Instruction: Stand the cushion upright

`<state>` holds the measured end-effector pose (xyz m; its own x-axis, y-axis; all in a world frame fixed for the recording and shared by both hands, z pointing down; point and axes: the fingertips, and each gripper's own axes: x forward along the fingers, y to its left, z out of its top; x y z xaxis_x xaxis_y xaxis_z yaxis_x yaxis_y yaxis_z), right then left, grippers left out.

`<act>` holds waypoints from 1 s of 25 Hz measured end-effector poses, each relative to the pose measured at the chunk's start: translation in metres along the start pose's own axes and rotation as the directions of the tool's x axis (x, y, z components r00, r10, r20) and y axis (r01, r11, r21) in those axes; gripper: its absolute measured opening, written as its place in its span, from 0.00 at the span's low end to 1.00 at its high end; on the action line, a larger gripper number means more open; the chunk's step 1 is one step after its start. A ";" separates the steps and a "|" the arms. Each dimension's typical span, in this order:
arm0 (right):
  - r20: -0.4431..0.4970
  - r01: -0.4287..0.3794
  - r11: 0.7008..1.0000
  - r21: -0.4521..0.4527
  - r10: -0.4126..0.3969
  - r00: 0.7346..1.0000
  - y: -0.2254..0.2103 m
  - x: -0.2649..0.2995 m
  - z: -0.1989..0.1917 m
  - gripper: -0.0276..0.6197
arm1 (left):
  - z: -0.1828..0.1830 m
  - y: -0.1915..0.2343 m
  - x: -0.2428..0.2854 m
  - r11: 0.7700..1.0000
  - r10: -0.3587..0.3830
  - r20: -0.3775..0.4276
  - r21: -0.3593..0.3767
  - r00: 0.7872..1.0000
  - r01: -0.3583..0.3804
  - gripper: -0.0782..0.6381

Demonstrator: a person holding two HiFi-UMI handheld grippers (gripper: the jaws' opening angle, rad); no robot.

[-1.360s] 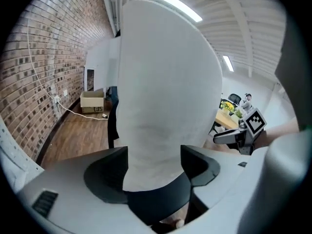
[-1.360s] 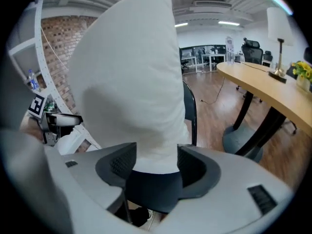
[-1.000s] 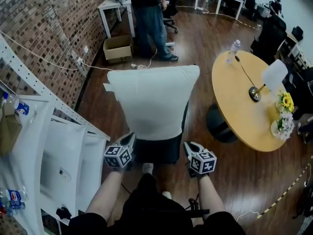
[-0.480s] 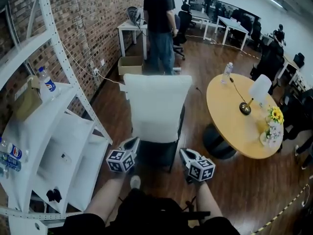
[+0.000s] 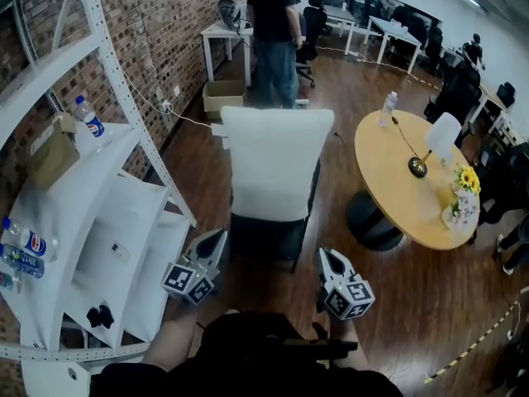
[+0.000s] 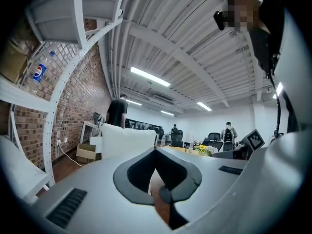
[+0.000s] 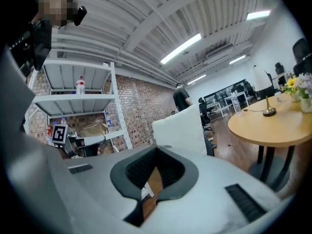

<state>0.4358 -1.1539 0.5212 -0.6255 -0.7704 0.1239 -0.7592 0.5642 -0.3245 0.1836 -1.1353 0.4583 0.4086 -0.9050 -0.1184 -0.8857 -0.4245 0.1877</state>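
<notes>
A white cushion [image 5: 277,168] stands upright on a black chair [image 5: 266,238], leaning against its backrest. Both grippers are held back from the chair, close to my body, and neither touches the cushion. My left gripper [image 5: 218,236] sits at the chair's front left corner, shut and empty. My right gripper [image 5: 327,256] is at the front right, also shut with nothing in it. In the left gripper view the cushion [image 6: 127,139] shows beyond the shut jaws. The right gripper view has the cushion [image 7: 183,128] ahead, past that gripper's shut jaws.
A white shelf rack [image 5: 78,180] with bottles and a cardboard box stands at the left against the brick wall. A round wooden table [image 5: 397,184] with a lamp, flowers and a bottle is at the right. A person [image 5: 274,31] stands behind the chair.
Both grippers have drawn back from the chair's seat towards my body and risen. The cushion stays upright on the chair. My view has lifted and shows more of the shelf.
</notes>
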 end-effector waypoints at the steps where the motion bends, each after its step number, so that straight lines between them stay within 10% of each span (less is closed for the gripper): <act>1: -0.003 0.015 1.000 -0.012 -0.015 1.000 0.002 0.000 -0.003 0.05 | 0.007 0.006 -0.009 1.000 0.010 0.019 0.005 1.000 -0.010 0.11; 25: 0.023 0.120 0.991 -0.056 -0.119 0.993 0.026 0.026 -0.003 0.05 | 0.014 0.063 -0.040 0.998 0.036 0.045 0.059 0.998 -0.039 0.11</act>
<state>0.3993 -1.1581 0.5191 -0.5266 -0.8385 0.1401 -0.8376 0.4836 -0.2540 0.1081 -1.1258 0.4614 0.3663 -0.9175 -0.1552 -0.9122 -0.3869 0.1347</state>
